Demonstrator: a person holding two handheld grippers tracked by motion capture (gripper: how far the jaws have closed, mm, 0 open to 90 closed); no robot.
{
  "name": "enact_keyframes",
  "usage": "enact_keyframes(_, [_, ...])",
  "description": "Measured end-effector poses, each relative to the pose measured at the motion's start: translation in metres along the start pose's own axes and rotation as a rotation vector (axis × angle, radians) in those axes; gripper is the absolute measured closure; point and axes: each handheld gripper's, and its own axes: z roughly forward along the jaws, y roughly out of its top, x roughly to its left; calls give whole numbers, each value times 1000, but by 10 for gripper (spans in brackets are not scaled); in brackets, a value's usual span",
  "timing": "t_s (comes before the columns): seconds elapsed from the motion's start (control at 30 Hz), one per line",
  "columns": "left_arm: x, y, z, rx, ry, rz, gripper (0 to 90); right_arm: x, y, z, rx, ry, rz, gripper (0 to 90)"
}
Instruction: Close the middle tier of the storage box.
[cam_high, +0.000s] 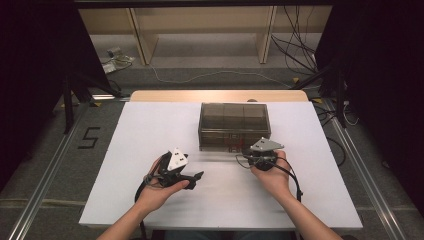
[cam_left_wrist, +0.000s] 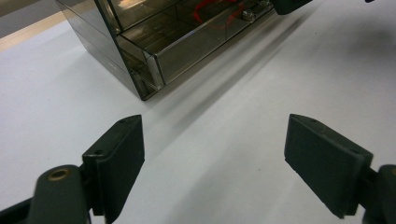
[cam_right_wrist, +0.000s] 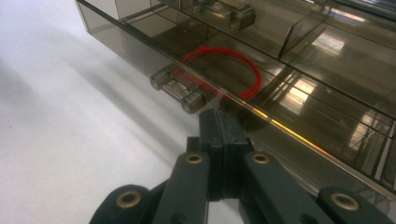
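Smoked clear drawer box (cam_high: 234, 126) sits mid-tabletop, long axis running left to right across my front, drawers facing me. My right hand-held gripper (cam_high: 248, 150) is up against the box's near face toward its right end, jaws pressed together with nothing between them. In the right gripper view the tips (cam_right_wrist: 223, 127) point at the lower drawer front, just right of its clear bar handle (cam_right_wrist: 178, 87); a red loop, perhaps a rubber band (cam_right_wrist: 224, 70), lies in the drawer behind that handle. I cannot tell whether the tips touch the drawer front or stop just short. The handle's long axis runs along the box face, so a pull would need the jaws turned across it, and they would have to part first, by my reckoning. My left hand-held gripper (cam_high: 197, 176) rests well back from the box, off its near left corner, jaws spread wide over bare surface with nothing in them; the left gripper view shows that corner of the box (cam_left_wrist: 144, 70) ahead. Right hand is plainly the nearer. The tabletop (cam_high: 150, 140) is white and matte, wood edge beyond the box. Beyond that: grey floor, cables, pale shelving, dark curtains either side.
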Motion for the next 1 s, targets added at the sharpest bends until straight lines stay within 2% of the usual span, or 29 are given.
enact_keyframes(1.0, [1,-1,1,7,-7,1,201,-3,1,4,1,-20,15,900])
